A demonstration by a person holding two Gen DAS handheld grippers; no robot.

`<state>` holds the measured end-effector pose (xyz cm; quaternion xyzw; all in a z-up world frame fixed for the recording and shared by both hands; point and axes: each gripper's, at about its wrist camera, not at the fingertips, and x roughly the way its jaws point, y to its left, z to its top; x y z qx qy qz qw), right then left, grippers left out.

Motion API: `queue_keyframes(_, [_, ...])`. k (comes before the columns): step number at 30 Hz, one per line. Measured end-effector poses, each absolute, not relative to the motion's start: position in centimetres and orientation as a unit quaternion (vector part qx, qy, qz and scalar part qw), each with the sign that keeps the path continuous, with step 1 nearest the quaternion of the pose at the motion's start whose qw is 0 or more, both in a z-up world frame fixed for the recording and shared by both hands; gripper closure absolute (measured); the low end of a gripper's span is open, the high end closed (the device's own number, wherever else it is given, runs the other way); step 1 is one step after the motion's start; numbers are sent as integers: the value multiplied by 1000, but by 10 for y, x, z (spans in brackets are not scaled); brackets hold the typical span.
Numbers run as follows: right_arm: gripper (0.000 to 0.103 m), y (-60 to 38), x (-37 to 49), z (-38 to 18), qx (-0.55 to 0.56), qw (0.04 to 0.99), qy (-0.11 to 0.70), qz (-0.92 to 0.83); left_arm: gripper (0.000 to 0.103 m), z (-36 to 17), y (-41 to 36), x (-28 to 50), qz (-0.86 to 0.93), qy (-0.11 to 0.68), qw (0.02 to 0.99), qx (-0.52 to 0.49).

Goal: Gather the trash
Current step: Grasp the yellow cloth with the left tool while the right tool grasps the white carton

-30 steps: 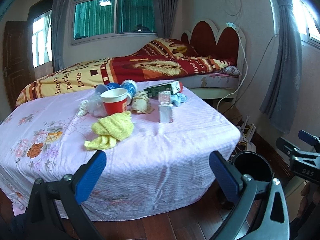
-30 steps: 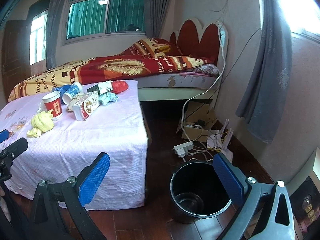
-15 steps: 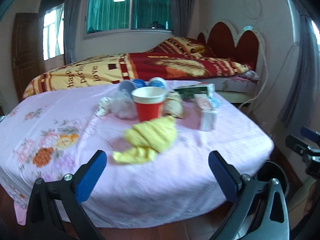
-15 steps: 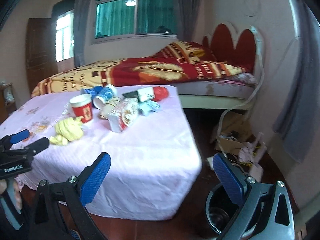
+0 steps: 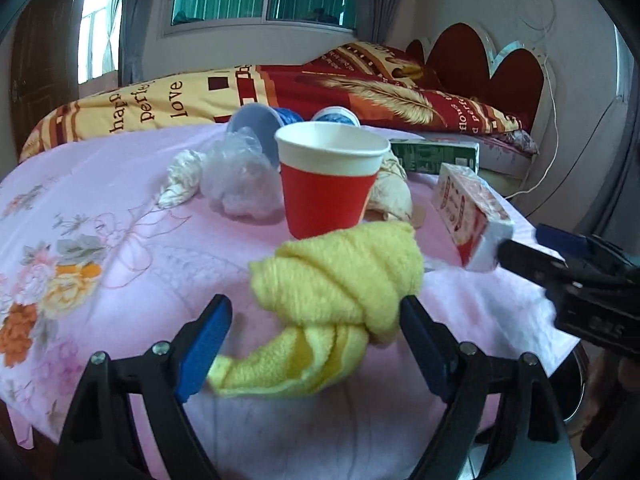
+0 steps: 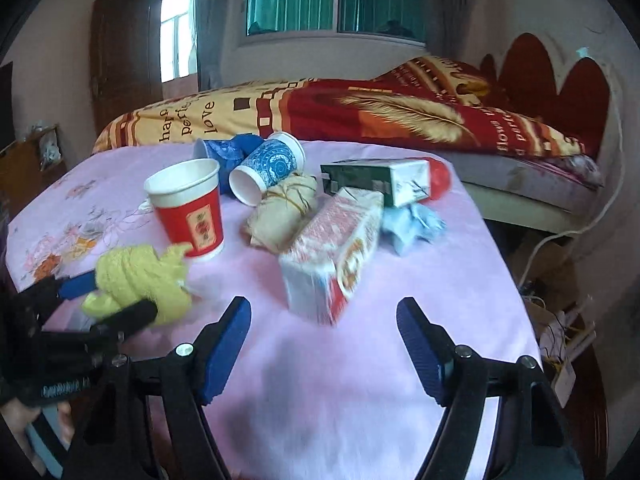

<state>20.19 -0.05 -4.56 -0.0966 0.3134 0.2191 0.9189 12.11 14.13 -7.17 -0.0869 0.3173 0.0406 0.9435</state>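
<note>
A heap of trash lies on the pink-covered table (image 5: 100,240): a twisted yellow cloth (image 5: 336,292), an upright red paper cup (image 5: 328,184), a red-and-white carton (image 6: 340,252), a tipped blue cup (image 6: 268,168), a green carton (image 6: 376,180), crumpled plastic (image 5: 240,176) and a beige wad (image 6: 284,212). My left gripper (image 5: 316,348) is open with its fingers on either side of the yellow cloth. My right gripper (image 6: 324,348) is open just before the red-and-white carton.
A bed with a red and yellow quilt (image 6: 360,108) stands behind the table. A cable and floor clutter (image 6: 560,312) lie to the right. The rim of a bin (image 5: 576,388) shows low at the table's right edge.
Both grippers have moved forward to the table. The left one now straddles the yellow cloth; the right one has swung from the floor bin to the red-and-white carton.
</note>
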Motion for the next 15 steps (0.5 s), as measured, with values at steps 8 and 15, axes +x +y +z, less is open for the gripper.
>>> queue_keyframes(8, [56,10,240,-55,-82,907,349,221,22,-73,147,136,-9,313,942,-120])
queue_keyframes(15, [66,-8,215,-55,-85,915,327,220,61,-74,140,135,-34,315,940,-123])
